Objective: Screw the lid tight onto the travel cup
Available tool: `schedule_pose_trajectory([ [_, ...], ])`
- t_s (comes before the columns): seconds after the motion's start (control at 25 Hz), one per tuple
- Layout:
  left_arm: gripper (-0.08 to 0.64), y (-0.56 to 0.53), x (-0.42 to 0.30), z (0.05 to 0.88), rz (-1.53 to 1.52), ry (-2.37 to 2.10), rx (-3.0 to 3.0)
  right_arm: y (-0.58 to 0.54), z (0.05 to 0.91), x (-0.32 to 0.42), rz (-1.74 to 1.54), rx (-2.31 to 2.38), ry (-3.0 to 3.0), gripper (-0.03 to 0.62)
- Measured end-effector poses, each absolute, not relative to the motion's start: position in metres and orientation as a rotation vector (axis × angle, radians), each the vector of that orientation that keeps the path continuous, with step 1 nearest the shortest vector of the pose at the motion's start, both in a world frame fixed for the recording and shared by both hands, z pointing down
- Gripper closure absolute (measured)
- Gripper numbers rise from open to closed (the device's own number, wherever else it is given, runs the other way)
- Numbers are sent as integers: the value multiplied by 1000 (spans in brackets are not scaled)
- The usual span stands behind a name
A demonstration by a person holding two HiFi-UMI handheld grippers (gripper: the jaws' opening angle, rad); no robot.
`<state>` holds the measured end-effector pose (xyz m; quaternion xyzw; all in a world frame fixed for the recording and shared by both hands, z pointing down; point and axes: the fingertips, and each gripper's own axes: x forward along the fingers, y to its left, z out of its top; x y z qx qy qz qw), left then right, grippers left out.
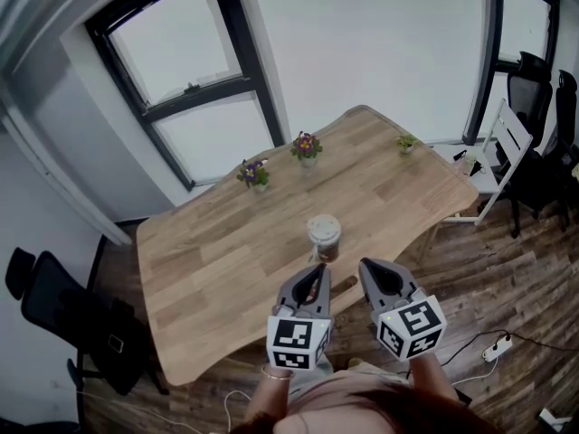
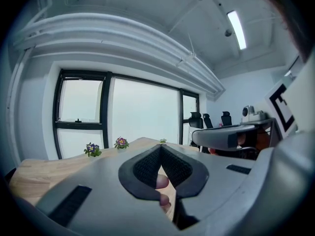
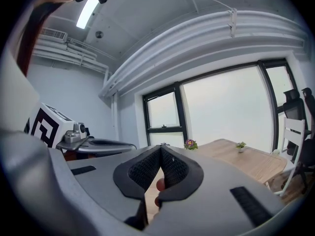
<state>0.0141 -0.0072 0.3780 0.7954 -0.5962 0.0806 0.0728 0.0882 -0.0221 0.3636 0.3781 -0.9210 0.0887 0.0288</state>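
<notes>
Standing near the wooden table's (image 1: 217, 242) near edge is the travel cup (image 1: 324, 236). Just short of it, the left gripper (image 1: 316, 274) and right gripper (image 1: 369, 268) hover side by side, both clenched on nothing.

The head view looks steeply down from above the near edge of the surface (image 1: 208, 251). It is far enough off to take in the whole top, the window (image 1: 194, 70) beyond, and the left gripper (image 1: 316, 271) and right gripper (image 1: 365, 266) close below. The left gripper view sits low, right behind its own fingers (image 2: 145, 168), tilted up toward the far window. The right gripper view sits likewise. All three views share the surface, the window and the potted flowers (image 1: 307, 146). Each gripper view catches the other gripper beside it.
</notes>
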Motion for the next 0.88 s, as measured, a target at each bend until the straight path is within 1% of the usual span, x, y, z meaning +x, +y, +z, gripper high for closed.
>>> schedule_pose_trajectory([
  [0.88,558,-12,-9,378,228,-1777,2369,-35,368,82,291,1216,-2802,592],
])
